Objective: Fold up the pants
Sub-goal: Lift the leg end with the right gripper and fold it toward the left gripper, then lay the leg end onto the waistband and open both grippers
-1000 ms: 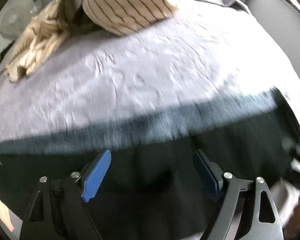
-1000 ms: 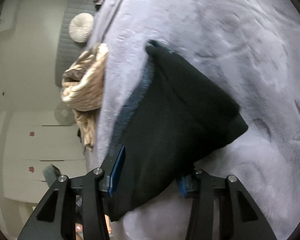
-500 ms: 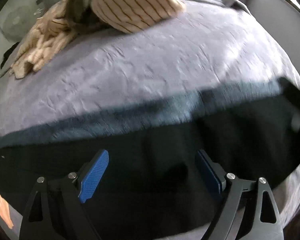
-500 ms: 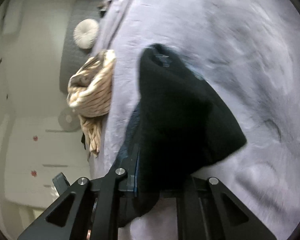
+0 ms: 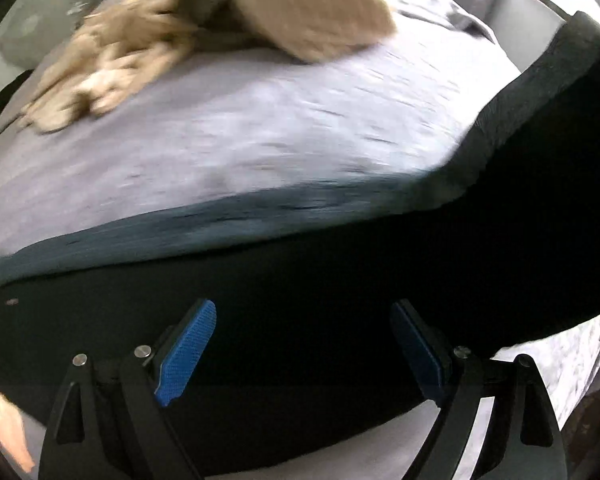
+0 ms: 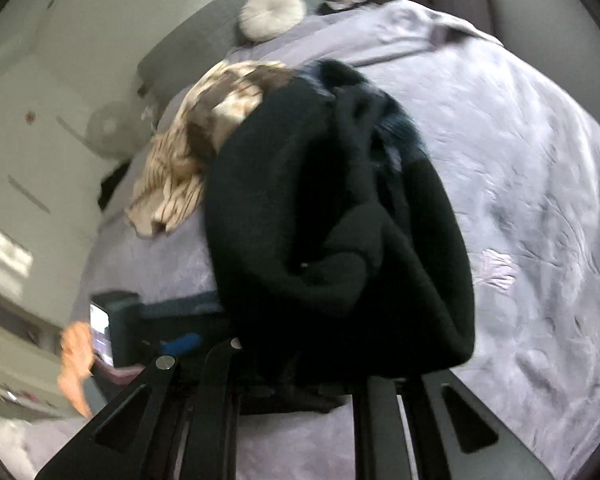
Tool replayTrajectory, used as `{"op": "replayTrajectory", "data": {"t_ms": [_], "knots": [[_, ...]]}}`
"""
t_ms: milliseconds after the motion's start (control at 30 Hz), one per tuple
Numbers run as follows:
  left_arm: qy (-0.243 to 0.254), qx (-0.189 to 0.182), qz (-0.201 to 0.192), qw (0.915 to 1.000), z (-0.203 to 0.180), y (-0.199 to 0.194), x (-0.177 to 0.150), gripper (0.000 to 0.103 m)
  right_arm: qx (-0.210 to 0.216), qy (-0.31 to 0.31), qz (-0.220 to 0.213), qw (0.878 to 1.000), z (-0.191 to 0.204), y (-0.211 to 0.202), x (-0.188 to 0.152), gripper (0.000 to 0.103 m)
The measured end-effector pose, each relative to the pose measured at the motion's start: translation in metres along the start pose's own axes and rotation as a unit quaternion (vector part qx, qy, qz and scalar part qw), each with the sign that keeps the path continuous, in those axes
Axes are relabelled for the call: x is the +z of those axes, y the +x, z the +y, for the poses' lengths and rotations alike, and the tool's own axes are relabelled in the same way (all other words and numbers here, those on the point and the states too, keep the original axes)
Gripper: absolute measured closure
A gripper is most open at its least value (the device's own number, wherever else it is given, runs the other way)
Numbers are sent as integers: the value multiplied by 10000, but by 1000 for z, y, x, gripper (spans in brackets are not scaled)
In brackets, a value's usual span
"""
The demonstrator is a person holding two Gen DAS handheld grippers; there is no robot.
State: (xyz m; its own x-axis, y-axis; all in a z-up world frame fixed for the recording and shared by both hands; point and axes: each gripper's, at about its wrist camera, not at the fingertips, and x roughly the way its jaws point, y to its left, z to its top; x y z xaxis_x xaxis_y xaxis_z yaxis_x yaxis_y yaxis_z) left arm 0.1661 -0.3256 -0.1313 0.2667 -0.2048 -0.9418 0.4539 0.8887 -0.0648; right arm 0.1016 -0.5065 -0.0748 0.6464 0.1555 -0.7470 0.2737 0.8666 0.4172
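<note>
The right gripper [image 6: 296,376] clamps one end of the pants [image 5: 300,300], lifted above the bed [image 5: 260,140]. The long axis runs toward the left gripper [image 5: 304,344], spread wide over flat cloth.

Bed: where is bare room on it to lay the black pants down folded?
The lilac bedspread is bare between the black pants and the beige clothes pile; in the right wrist view it is also bare right of the pants. Crowded: the far side, with the pile and round cushion.

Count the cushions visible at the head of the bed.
1: a round pale cushion at the far end of the lilac bedspread, beyond the striped clothes pile. Others may be hidden.
</note>
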Motion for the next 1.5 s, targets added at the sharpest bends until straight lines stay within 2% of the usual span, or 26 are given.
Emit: {"op": "replayTrajectory", "data": {"t_ms": [167,233,267,367,433,467,500,533,600,667,733,767,800,833,867,933,1000,1033,1100,1167,1200,1233,1267,1300,1400,1500], "knots": [[-444,511,-6,9977,95,-14,-22,13,-368,-982,441,9935,91,51,-29,87],[-725,785,193,9941,138,-11,-36,13,-582,-1384,767,9857,129,90,-53,83],[-849,851,263,9924,148,-9,-42,13,-671,-1517,881,9822,140,104,-67,78],[-1123,1015,378,9878,191,-10,-58,13,-1414,-2104,1377,9575,172,159,-108,68],[-1196,1028,416,9866,206,-12,-66,13,-2050,-2657,1448,9308,189,178,-124,52],[-1231,1018,418,9863,213,-13,-69,13,-2262,-2980,1461,9158,202,182,-134,40],[-1248,1006,411,9862,217,-14,-68,13,-2241,-3228,1445,9081,215,179,-141,38],[-1256,981,393,9864,219,-16,-68,13,-2047,-3390,1411,9073,227,171,-146,38],[-1273,853,311,9877,224,-20,-67,13,-1595,-3446,1381,9147,234,145,-150,38],[-1225,575,221,9906,217,-30,-67,13,-776,-2802,1474,9454,229,126,-135,38],[-1101,166,172,9936,207,-34,-62,13,-65,-1637,1532,9745,196,107,-117,38],[-1043,-30,174,9944,200,-38,-60,13,287,-821,1555,9840,166,101,-106,38],[-980,-258,191,9947,195,-37,-56,13,591,2,1564,9859,134,97,-100,38],[-918,-498,220,9943,186,-36,-52,13,767,656,1581,9823,107,95,-98,38],[-861,-739,262,9932,175,-35,-48,13,932,1305,1644,9733,77,95,-99,38],[-783,-1049,337,9908,157,-30,-41,14,1175,2046,1612,9583,39,95,-102,38],[-754,-1317,414,9875,137,-26,-34,16,1401,2396,1589,9475,23,99,-105,40],[-736,-1390,467,9864,128,-23,-32,22,1444,2559,1597,9424,15,102,-108,40],[-675,-1399,665,9856,113,-15,-31,23,1499,2734,1614,9363,11,104,-119,41],[-632,-1361,879,9848,103,2,-30,43,1597,2908,1623,9293,7,112,-123,44],[-629,-1337,1007,9839,100,11,-31,49,1627,2962,1621,9271,4,111,-126,46],[-639,-1274,1081,9839,98,16,-35,51,1618,3006,1632,9257,2,115,-126,49],[-653,-1225,1094,9843,98,20,-39,55,1579,3069,1665,9237,-1,118,-126,64],[-659,-1203,1085,9846,97,21,-40,57,1505,3165,1742,9202,-4,123,-128,99],[-679,-1086,973,9870,98,8,-39,59,1542,3371,1779,9115,-5,127,-130,98],[-508,-821,619,9934,101,-11,-46,59,1711,3128,1663,9194,9,112,-123,99]]}}
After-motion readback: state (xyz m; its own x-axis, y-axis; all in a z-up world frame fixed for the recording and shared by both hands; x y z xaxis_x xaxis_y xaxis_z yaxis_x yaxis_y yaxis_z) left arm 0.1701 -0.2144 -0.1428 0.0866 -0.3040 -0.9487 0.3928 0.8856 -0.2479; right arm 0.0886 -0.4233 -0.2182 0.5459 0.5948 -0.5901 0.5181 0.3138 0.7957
